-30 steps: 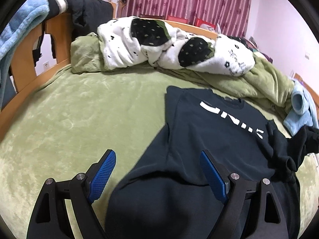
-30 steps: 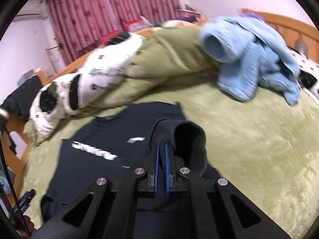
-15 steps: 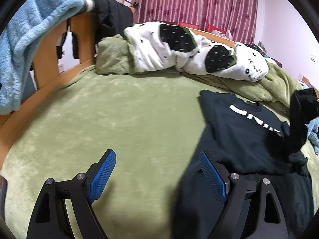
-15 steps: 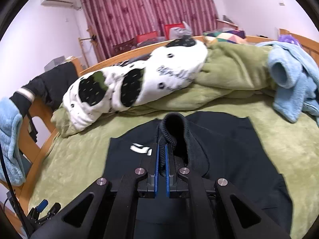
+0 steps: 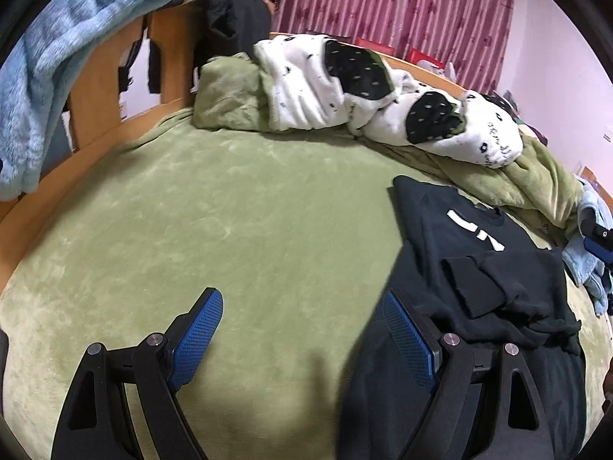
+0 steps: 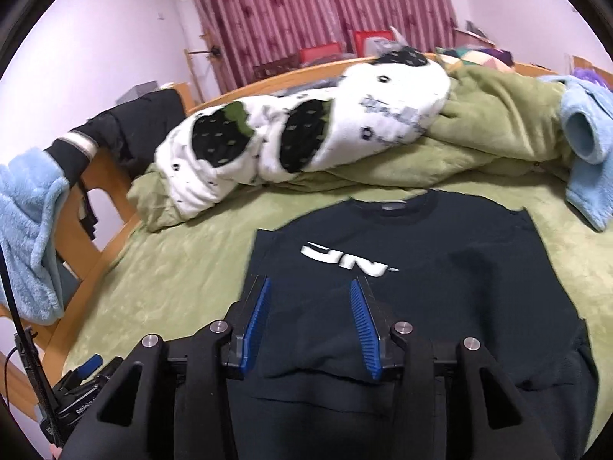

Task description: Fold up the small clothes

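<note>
Two grippers angle down over the green bed (image 5: 249,230): left gripper (image 5: 302,329) spread wide, empty; right gripper (image 6: 310,322) opening, nothing pinched. Black sweatshirt (image 6: 440,268) lies flat there, white lettering up, one sleeve (image 5: 482,287) folded across its chest.
</note>
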The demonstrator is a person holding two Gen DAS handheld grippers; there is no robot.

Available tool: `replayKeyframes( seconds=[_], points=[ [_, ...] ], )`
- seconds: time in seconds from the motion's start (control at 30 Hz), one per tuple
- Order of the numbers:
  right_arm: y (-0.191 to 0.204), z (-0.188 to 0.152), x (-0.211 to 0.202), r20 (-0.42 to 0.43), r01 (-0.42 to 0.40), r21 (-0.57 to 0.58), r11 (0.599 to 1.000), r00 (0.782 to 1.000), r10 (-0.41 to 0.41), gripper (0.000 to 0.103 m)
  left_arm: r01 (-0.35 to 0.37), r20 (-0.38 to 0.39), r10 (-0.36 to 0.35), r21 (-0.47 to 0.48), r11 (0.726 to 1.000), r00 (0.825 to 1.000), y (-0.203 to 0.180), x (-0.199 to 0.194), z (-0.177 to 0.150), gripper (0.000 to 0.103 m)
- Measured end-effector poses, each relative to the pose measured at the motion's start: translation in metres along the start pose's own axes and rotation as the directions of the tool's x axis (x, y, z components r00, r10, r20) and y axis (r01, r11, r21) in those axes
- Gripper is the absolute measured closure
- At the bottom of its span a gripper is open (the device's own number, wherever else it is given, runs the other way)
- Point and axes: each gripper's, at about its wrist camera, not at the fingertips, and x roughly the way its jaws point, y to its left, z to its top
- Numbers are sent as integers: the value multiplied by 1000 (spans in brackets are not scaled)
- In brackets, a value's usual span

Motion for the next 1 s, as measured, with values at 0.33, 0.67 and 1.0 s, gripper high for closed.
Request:
replayKeyframes(
  seconds=[0.33,0.67,1.0],
  points=[
    [-82,-2,-39,12,176,-65,982,984,-176,60,15,-9,-14,133,991,1000,-62,-1,-8,18],
    [-181,-29,-40,-62,219,46,975,974,-216,60,68,-68,-59,152,986,996,-110,17,-23,19],
    [-228,-52,-45,-33,288,-36,957,957,-289,60,110,-100,-93,180,977,991,-160,50,-21,20]
  ],
)
